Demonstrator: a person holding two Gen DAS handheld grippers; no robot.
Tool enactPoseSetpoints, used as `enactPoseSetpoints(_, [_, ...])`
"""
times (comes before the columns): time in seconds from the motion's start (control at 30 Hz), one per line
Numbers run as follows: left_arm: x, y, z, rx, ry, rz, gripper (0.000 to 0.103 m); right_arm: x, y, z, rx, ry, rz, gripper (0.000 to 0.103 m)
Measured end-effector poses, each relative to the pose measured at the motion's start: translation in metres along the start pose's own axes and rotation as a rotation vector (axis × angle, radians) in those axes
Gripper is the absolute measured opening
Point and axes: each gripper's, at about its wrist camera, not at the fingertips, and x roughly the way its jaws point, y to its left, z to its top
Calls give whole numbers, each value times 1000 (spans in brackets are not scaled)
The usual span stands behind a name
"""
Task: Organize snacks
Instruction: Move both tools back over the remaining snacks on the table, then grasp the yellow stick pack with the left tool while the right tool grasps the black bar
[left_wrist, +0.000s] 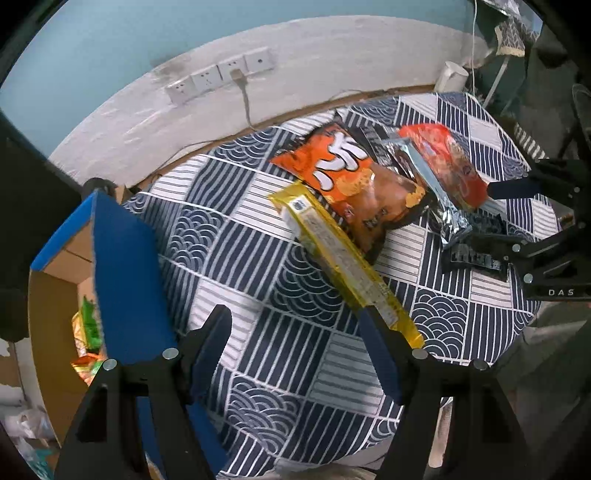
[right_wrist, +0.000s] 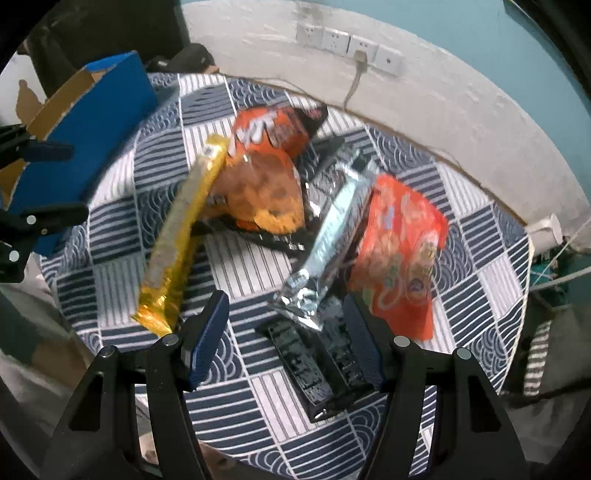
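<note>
Snack packs lie on a round table with a patterned cloth (left_wrist: 258, 332). A long yellow pack (left_wrist: 343, 258) (right_wrist: 181, 236) lies beside an orange chip bag (left_wrist: 351, 173) (right_wrist: 266, 162). A silver pack (left_wrist: 428, 184) (right_wrist: 332, 236), a red bag (left_wrist: 450, 162) (right_wrist: 402, 254) and a black pack (left_wrist: 476, 243) (right_wrist: 321, 365) lie to the right. My left gripper (left_wrist: 295, 321) is open, its right finger by the yellow pack's near end. My right gripper (right_wrist: 286, 306) (left_wrist: 491, 210) is open over the black and silver packs.
A blue cardboard box (left_wrist: 122, 266) (right_wrist: 85, 129) stands open at the table's left edge, with several snack packs (left_wrist: 86, 332) inside. Wall sockets (left_wrist: 221, 74) with a plugged cable are on the wall behind the table. A white cup (left_wrist: 452, 75) stands at the far edge.
</note>
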Motion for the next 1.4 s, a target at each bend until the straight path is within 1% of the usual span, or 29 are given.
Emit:
enactPoseSetpoints(0.1, [11, -8, 4, 1, 12, -7, 73, 9, -6, -9, 2, 26, 13, 65])
enactPoseSetpoints(0.27, [31, -17, 10, -28, 53, -16, 73, 24, -15, -22, 6, 54, 18, 65])
enactPoseSetpoints(0.4, [43, -23, 15, -60, 71, -59, 74, 31, -18, -31, -13, 60, 21, 65])
enactPoseSetpoints(0.5, [50, -29, 21, -80, 79, -78, 79, 34, -21, -38, -19, 68, 20, 65])
enactPoseSetpoints(0.6, [58, -36, 25, -68, 85, -70, 79, 42, -23, -44, -29, 77, 7, 65])
enactPoseSetpoints(0.7, [71, -44, 26, -39, 110, -31, 80, 47, -24, -48, -37, 67, -3, 65])
enactPoseSetpoints(0.77, [78, -44, 26, -47, 123, -8, 80, 48, -23, -50, -49, 50, -7, 66])
enactPoseSetpoints(0.93, [94, -42, 23, -81, 163, -21, 80, 46, -17, -58, -71, 40, -25, 66])
enactPoseSetpoints(1.07, [98, -45, 17, -62, 148, -26, 79, 49, -9, -60, -91, 27, -40, 66])
enactPoseSetpoints(1.1, [98, -44, 13, -61, 148, -33, 73, 49, -4, -55, -99, 27, -47, 66])
enactPoseSetpoints(1.13, [96, -44, 11, -64, 149, -47, 61, 49, -1, -55, -108, 26, -52, 66])
enactPoseSetpoints(1.17, [95, -44, 8, -70, 153, -69, 54, 49, 2, -55, -117, 26, -60, 66])
enactPoseSetpoints(1.2, [94, -44, 6, -73, 157, -78, 45, 50, 4, -55, -122, 28, -63, 67])
enactPoseSetpoints(1.23, [92, -44, 3, -69, 160, -73, 43, 50, 6, -55, -121, 30, -61, 68])
enactPoseSetpoints(1.3, [88, -46, -3, -44, 160, -54, 40, 49, 9, -54, -107, 33, -48, 64])
enactPoseSetpoints(1.37, [84, -46, -10, -31, 165, -51, 37, 44, 8, -54, -69, 41, -11, 53])
enactPoseSetpoints(1.4, [82, -45, -14, -32, 170, -53, 36, 42, 8, -54, -50, 48, 6, 50])
